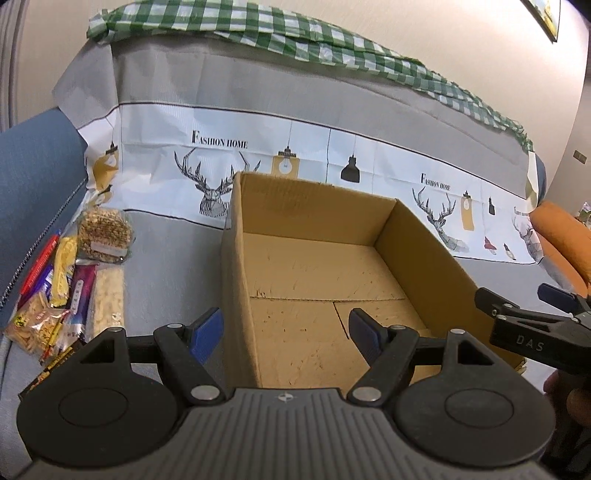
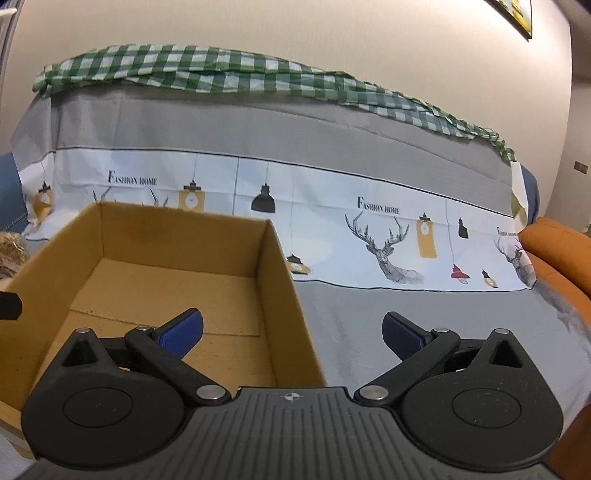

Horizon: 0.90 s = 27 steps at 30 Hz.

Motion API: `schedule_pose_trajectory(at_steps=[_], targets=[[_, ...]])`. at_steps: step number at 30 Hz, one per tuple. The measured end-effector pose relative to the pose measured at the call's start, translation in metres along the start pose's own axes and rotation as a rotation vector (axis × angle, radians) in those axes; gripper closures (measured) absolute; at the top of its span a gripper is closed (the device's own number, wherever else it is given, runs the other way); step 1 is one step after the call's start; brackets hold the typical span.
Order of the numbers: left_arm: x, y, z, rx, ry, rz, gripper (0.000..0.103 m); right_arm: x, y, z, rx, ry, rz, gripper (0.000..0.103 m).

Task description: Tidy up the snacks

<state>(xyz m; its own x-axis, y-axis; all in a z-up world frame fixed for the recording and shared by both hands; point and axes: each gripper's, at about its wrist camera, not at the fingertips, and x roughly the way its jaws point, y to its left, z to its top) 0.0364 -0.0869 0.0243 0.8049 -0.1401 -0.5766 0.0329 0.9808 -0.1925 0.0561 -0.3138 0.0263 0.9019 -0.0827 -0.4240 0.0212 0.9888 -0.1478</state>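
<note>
Crinkly plastic snack packets (image 1: pixel 70 288) (one a knobbly puffed cake (image 1: pixel 105 232) at the far end) lie in a heap on the smooth grey sofa cover (image 1: pixel 173 266), left of the box. The left gripper (image 1: pixel 286 326) hangs spread wide and holding nothing, straddling the near-left wall of the rectangular cardboard box (image 1: pixel 236 258), whose scuffed floor is bare. Right of it, the right gripper (image 2: pixel 291 330) is likewise spread and holding nothing, straddling the box's right wall.

A grey sofa cover with a white band of printed deer heads and hanging lamps (image 1: pixel 229 162) drapes the seat and backrest. A green-and-white checked cloth (image 2: pixel 207 70) lies crumpled along the backrest's top. An orange cushion (image 2: pixel 561 251) sits at the right end, blue upholstery (image 1: pixel 33 166) shows at the left, and a framed picture (image 1: pixel 546 18) hangs on the beige wall.
</note>
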Motion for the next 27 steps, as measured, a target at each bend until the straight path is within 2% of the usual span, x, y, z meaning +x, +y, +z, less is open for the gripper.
schedule_pose_trajectory(at_steps=[6,11,17,27], targets=[[-0.015,0.003,-0.001,0.005,-0.014,0.005,0.023,-0.012,0.014,0.005,-0.011,-0.008,0.067,0.001],[-0.027,0.003,-0.005,0.009,-0.033,-0.009,0.018,-0.018,0.038,0.004,-0.045,0.054,0.072,0.001],[-0.038,-0.009,-0.014,0.088,-0.097,-0.009,0.016,-0.03,0.056,0.005,-0.018,0.098,0.108,0.001],[-0.042,0.002,-0.011,0.081,-0.067,-0.021,0.014,-0.034,0.067,0.01,0.029,0.146,0.108,0.001]])
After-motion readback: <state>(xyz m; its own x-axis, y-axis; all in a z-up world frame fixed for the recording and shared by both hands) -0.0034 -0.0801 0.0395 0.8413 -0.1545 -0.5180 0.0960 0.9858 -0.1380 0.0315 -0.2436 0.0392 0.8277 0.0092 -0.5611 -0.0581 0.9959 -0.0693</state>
